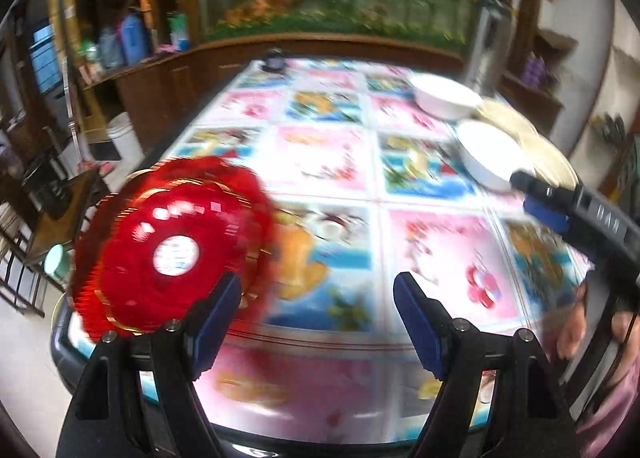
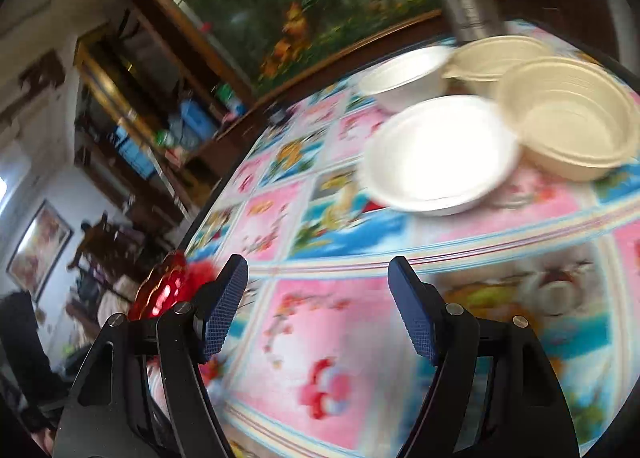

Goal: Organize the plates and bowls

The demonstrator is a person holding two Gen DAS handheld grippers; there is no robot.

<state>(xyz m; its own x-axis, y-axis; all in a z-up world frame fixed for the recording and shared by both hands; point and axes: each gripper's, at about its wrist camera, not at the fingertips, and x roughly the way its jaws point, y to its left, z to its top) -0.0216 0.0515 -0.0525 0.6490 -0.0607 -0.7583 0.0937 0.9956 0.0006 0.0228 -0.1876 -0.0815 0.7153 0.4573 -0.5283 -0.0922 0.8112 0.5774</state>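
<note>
Both tongs wide, holding nothing.
I see the ribbed red plate (image 1: pixel 168 246) at the table's (image 1: pixel 332 162) left edge; white bowls (image 2: pixel 436 154) and cream bowls (image 2: pixel 572 118) cluster far right, glossy cloth between.

Open tablecloth (image 1: pixel 320 162) spans the frame's middle; the red plate (image 1: pixel 168 246) blocks lower left, 2 white bowls (image 1: pixel 486 156) crowd upper right.

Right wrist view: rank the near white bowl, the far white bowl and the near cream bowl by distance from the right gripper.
1. Near white bowl, just ahead of the open right gripper.
2. Near cream bowl, right, touching it.
3. Far white bowl, behind, toward the table's far edge.
</note>
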